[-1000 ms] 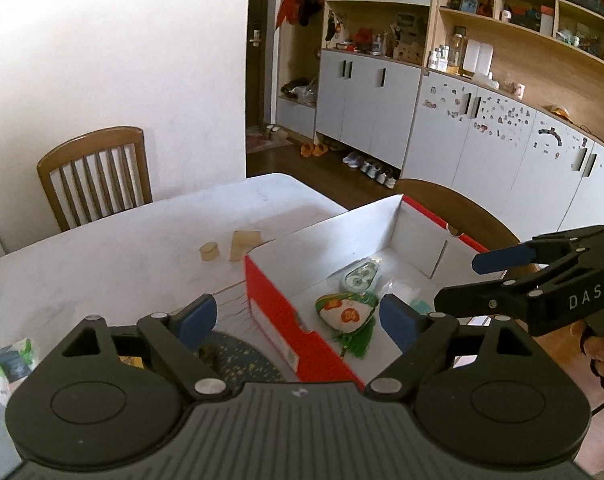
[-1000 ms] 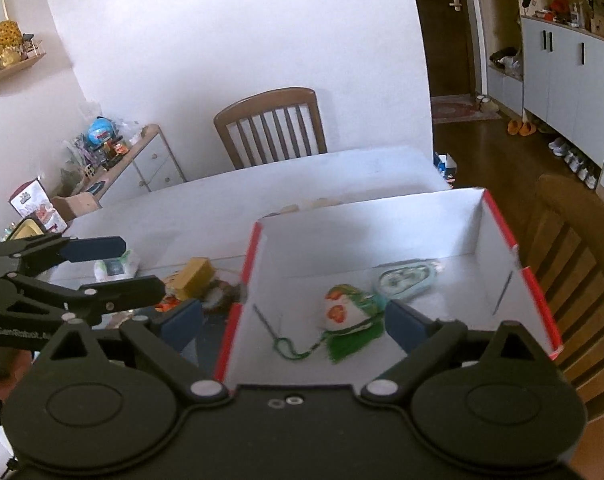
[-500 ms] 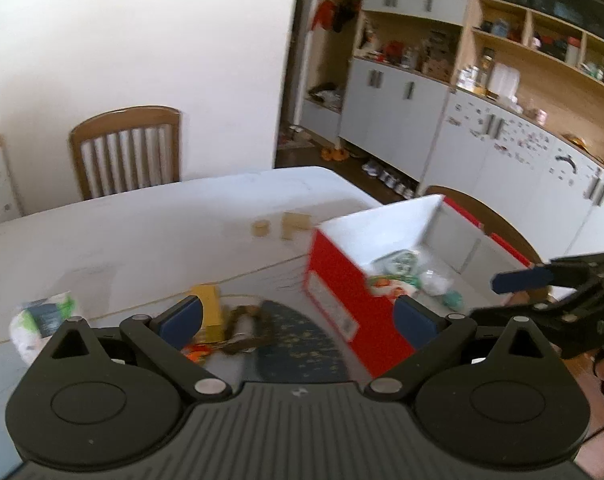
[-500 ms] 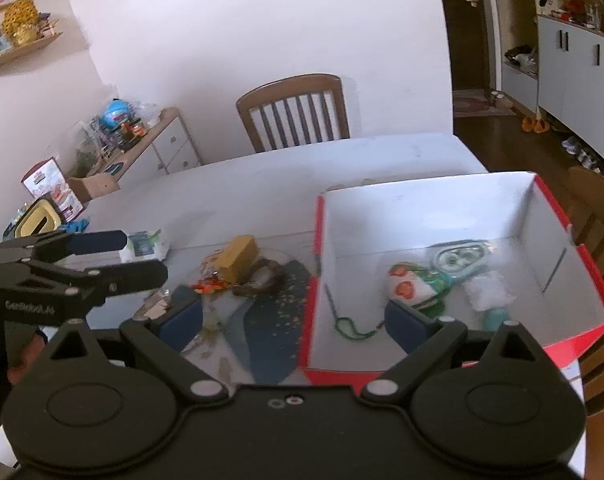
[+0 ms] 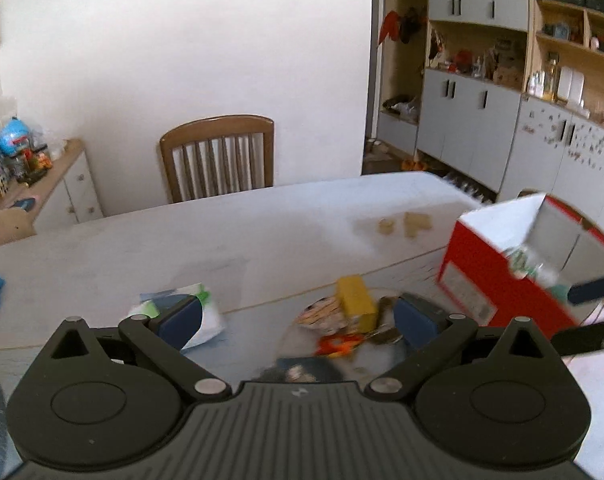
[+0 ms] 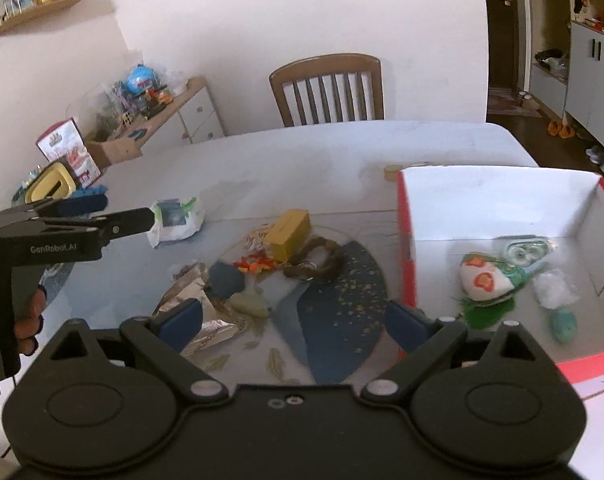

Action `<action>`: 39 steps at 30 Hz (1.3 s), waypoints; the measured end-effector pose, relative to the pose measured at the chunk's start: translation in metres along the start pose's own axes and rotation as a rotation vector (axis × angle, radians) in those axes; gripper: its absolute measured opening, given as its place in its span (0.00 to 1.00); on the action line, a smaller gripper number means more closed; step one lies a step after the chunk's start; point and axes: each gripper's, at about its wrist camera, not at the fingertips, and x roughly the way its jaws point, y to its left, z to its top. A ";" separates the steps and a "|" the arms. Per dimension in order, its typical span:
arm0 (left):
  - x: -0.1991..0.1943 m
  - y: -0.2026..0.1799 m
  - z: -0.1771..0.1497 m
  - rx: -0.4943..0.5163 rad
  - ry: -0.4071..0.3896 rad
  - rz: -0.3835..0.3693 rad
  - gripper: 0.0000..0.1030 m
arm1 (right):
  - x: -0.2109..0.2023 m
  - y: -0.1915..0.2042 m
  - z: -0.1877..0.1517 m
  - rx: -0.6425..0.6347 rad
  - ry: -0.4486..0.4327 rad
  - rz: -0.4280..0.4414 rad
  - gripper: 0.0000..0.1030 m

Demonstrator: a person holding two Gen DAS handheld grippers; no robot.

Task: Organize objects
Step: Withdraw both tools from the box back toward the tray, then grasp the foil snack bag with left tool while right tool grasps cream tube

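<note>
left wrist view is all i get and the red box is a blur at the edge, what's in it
observer: In the right wrist view the red box holds a white pouch with orange flowers, a clear oval case, a clear packet and a teal egg-shaped piece.
operator: anything on the table hidden from me
observer: Yes, a crumpled foil wrapper lies just ahead of the right gripper.
operator: is that gripper holding something
observer: No, its jaws stand wide open with nothing gripped between them.
</note>
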 end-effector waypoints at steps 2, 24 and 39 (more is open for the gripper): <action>0.004 0.002 -0.009 0.024 0.012 0.008 1.00 | 0.010 0.003 0.003 -0.008 0.009 -0.007 0.94; 0.069 -0.003 -0.087 0.058 0.231 -0.106 0.99 | 0.131 0.030 0.005 -0.189 0.247 -0.006 0.78; 0.058 -0.012 -0.095 0.025 0.189 -0.078 0.60 | 0.164 0.050 0.006 -0.305 0.282 0.045 0.50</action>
